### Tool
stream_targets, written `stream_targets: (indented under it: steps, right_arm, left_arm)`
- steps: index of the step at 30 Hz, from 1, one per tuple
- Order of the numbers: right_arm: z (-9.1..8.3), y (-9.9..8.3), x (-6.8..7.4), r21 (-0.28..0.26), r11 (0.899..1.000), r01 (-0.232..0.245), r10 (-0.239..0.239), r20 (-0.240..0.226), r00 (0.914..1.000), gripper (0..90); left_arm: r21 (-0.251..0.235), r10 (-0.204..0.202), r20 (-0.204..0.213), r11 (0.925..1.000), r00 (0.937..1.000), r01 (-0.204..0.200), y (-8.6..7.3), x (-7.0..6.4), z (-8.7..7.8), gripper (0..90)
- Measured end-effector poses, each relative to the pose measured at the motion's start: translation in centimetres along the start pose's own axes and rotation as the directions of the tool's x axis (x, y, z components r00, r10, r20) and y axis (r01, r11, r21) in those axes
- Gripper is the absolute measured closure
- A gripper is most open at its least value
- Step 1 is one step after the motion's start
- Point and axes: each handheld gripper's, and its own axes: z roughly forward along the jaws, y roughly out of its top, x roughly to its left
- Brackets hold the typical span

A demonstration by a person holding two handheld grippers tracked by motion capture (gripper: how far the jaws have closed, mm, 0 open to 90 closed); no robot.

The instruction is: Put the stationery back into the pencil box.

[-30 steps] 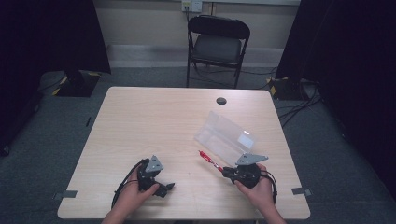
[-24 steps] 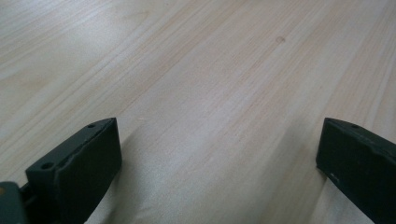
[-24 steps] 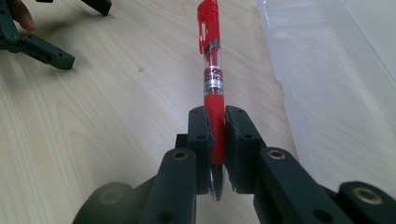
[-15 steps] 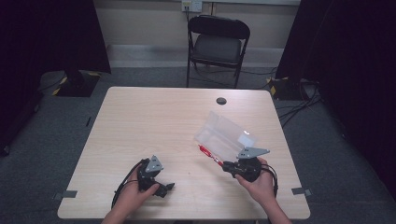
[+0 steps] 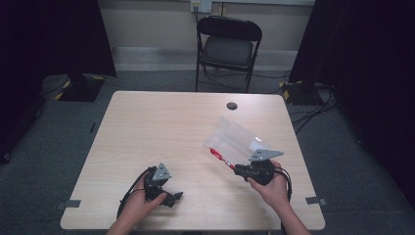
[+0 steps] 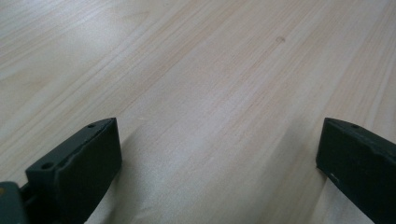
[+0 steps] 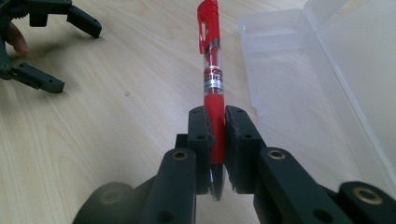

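A red pen sticks out forward from my right gripper, whose jaws are shut on its red grip. In the high view the red pen hangs just above the table at the near left corner of a clear plastic case, with the right gripper behind it. The clear case lies open to the pen's right, its lid raised. My left gripper rests near the table's front left, jaws wide open over bare wood. The left gripper also appears far off in the right gripper view.
The light wooden table has a round black cable grommet near its far edge. A black folding chair stands behind the table. Cables lie on the grey floor at the right.
My right gripper has carried the red pen slightly forward and left, toward the near corner of the clear case. The left gripper has stayed where it was.
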Motion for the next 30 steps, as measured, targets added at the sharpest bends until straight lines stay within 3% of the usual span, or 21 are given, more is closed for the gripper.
stream_targets:
  steps: [10, 30]
  right_arm:
    - [0.2, 0.3, -1.0, -0.006, 1.000, 0.025, -0.025, 0.005, 0.9997, 81.1]
    - [0.7, 0.3, -2.7, 0.000, 1.000, -0.009, 0.009, 0.024, 0.9997, 81.1]
  left_arm:
    - [0.001, 0.000, -0.003, 1.0000, 1.0000, 0.000, 0.0, 0.0, 0.0, 0.0]
    - [0.001, 0.000, -0.001, 1.0000, 1.0000, 0.000, 0.0, 0.0, 0.0, 0.0]
